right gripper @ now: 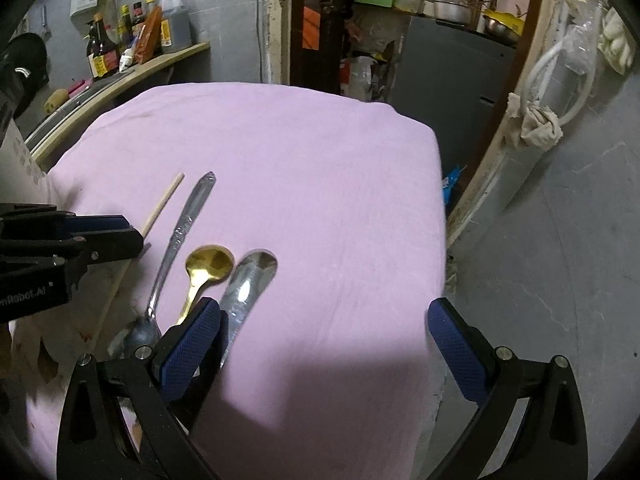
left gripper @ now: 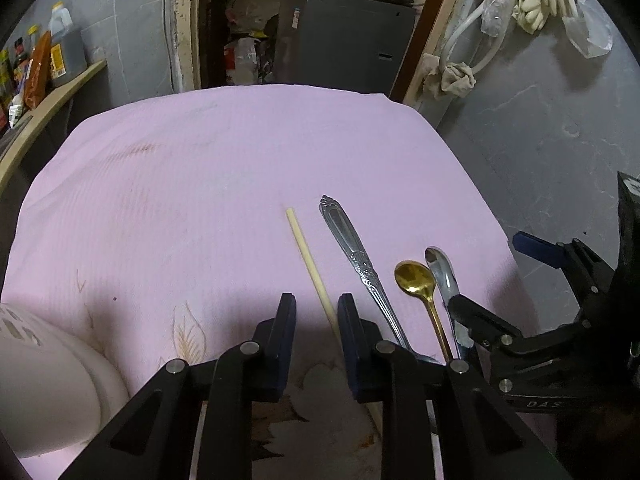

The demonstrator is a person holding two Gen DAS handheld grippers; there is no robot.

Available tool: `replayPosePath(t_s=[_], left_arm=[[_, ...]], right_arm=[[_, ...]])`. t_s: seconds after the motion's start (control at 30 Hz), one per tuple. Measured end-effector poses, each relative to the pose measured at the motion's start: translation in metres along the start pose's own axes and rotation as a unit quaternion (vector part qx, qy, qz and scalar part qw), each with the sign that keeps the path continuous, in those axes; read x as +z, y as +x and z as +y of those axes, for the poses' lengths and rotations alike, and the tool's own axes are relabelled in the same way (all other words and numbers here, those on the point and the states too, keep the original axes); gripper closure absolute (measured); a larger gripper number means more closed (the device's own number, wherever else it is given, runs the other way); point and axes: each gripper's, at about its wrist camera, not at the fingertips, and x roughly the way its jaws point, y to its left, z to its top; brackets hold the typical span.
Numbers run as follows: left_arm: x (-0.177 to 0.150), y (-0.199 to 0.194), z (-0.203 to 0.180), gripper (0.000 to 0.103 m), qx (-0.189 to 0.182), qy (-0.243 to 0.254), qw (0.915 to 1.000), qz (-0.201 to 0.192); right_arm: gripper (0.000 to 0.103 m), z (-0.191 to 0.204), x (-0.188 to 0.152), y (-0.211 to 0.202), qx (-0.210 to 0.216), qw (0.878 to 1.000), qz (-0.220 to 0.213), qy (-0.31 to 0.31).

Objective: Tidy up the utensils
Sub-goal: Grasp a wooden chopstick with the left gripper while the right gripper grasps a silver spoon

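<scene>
Four utensils lay side by side on the pink cloth (left gripper: 200, 184): a chopstick (left gripper: 308, 264), an ornate silver spoon (left gripper: 352, 248), a gold spoon (right gripper: 208, 266) and a plain silver spoon (right gripper: 248, 280). The left gripper (left gripper: 316, 312) stood narrow over the chopstick, which lay against its right pad. The right gripper (right gripper: 324, 320) gaped wide, empty, beside the plain spoon.

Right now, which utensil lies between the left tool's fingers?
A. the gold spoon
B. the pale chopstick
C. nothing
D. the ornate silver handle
B: in the left wrist view the pale chopstick runs down between the left tool fingers, while the gold spoon lies off to the right.
</scene>
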Motion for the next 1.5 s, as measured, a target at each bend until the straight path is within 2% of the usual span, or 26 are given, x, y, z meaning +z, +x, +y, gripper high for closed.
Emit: replayPosePath(t_s=[0.1,0.23,0.43,0.5,0.67,0.83,1.07,1.1,1.2,1.33,1.43,1.5], left_arm=[[-0.001,-0.001,0.002,0.082,-0.004,-0.003,1.0,-0.002],[-0.001,-0.001,0.003,0.082,-0.005,-0.003,1.0,-0.002],[-0.001,-0.002,0.004,0.082,-0.006,-0.006,1.0,0.003],[0.0,-0.001,0.007,0.082,-0.017,-0.016,0.9997,0.006],[0.006,0.004,0.019,0.081,-0.057,-0.059,0.9966,0.012],[0.013,0.01,0.02,0.081,-0.059,-0.08,0.9948,0.022],[0.012,0.01,0.007,0.081,-0.026,-0.049,0.998,0.03],[0.013,0.011,0.005,0.081,-0.025,-0.048,0.9981,0.03],[0.012,0.01,0.001,0.082,-0.029,-0.047,0.9979,0.033],[0.009,0.009,0.002,0.093,-0.038,-0.049,0.9972,0.043],[0.005,0.008,0.002,0.095,-0.058,-0.056,0.9952,0.056],[0.003,0.007,0.003,0.095,-0.068,-0.059,0.994,0.063]], right_arm=[[0.001,0.004,0.001,0.005,-0.001,1.0,0.011,-0.008],[0.001,-0.002,0.002,0.007,0.003,1.0,0.02,0.011],[0.001,-0.026,-0.007,0.002,-0.041,0.997,0.033,0.052],[0.002,-0.034,-0.008,0.003,-0.035,0.997,0.037,0.066],[0.004,-0.049,-0.017,0.01,0.011,0.99,0.051,0.13],[0.026,-0.046,-0.021,0.011,0.039,0.988,0.048,0.139],[0.036,-0.053,-0.023,0.011,0.043,0.986,0.054,0.15],[0.041,-0.055,-0.023,0.011,0.041,0.986,0.055,0.151],[0.055,-0.061,-0.025,0.006,0.036,0.985,0.058,0.158],[0.076,-0.068,-0.029,-0.001,0.025,0.983,0.059,0.174],[0.087,-0.074,-0.031,-0.008,0.036,0.979,0.05,0.193],[0.089,-0.075,-0.032,-0.011,0.044,0.977,0.048,0.203]])
